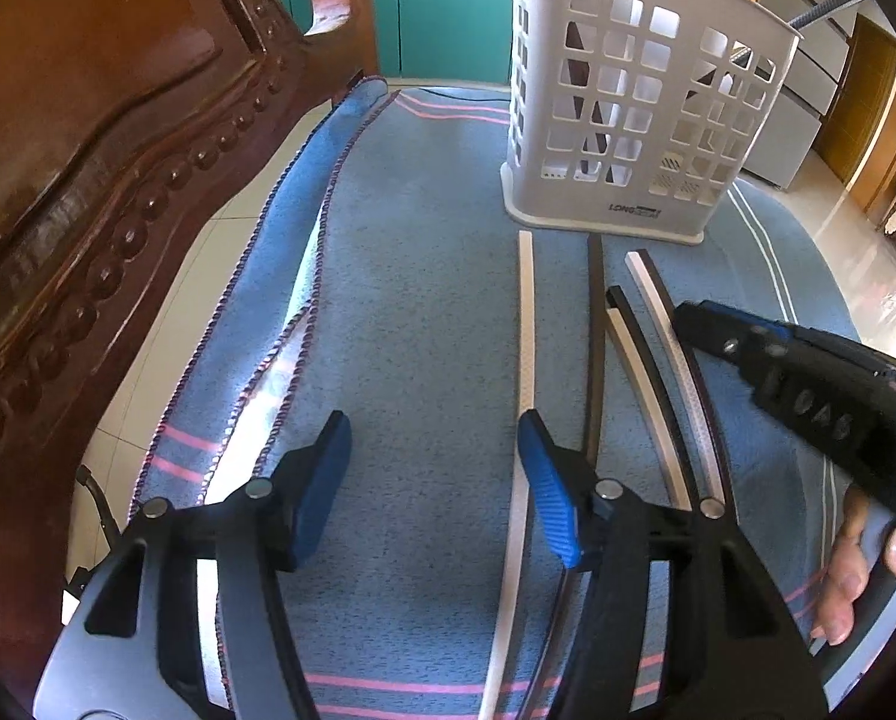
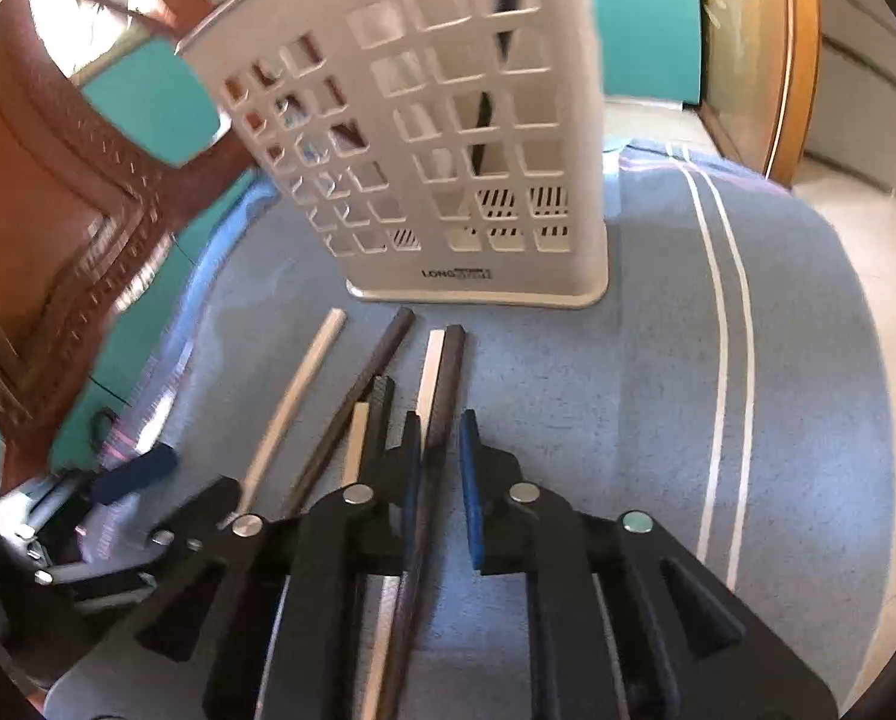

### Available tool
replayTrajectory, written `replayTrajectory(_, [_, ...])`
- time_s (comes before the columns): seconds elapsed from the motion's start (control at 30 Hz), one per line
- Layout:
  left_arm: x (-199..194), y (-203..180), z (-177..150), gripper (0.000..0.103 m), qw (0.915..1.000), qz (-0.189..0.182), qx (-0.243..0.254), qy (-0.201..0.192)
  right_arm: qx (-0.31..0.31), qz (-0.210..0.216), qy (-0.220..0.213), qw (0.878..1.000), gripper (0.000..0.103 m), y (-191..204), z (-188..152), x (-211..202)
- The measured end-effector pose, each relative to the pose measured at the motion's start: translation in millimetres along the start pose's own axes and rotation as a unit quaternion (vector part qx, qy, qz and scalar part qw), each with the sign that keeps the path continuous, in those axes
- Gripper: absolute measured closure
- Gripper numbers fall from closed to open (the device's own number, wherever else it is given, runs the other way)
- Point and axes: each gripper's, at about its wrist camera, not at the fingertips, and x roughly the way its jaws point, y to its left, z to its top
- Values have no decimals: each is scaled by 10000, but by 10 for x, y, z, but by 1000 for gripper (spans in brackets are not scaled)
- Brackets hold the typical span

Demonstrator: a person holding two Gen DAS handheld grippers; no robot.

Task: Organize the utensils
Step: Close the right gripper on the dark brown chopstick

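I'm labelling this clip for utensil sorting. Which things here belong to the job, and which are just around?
For the job:
- chopsticks, black and white
- white holder
- left gripper
- right gripper

Just around:
- blue cloth
- wooden chair
- green cupboard

The white perforated basket (image 1: 640, 114) bears "LONG" near its base; the remaining lettering is unreadable.

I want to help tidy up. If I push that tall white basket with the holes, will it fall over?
Probably, if pushed up high. The white basket is tall over a narrow base, so it may tip. Its walls are mostly holes, so it is likely light and could slide on the blue cloth if pushed low. A few sticks already stand inside, adding little weight.
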Motion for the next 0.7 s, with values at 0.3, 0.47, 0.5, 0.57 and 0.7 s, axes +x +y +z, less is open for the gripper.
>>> replayTrajectory(0.3, [-19,20,-12,41,10000,36,31,-20,-228,-248,4,9994,88,154,-27,101])
replayTrajectory(0.47, [-39,25,-29,42,10000,36,39,-13,232,150,53,9996,89,-51,-122,-66])
replayTrajectory(0.5, [-38,24,-28,42,10000,36,39,-14,309,228,27,9993,89,-87,-143,-113])
replayTrajectory(0.57, [-41,24,-31,42,10000,47,44,-17,428,453,-123,9980,90,-167,-173,-252])
replayTrajectory(0.7, [-55,22,-38,42,10000,61,50,-21,264,240,-360,9987,86,-225,-173,-399])
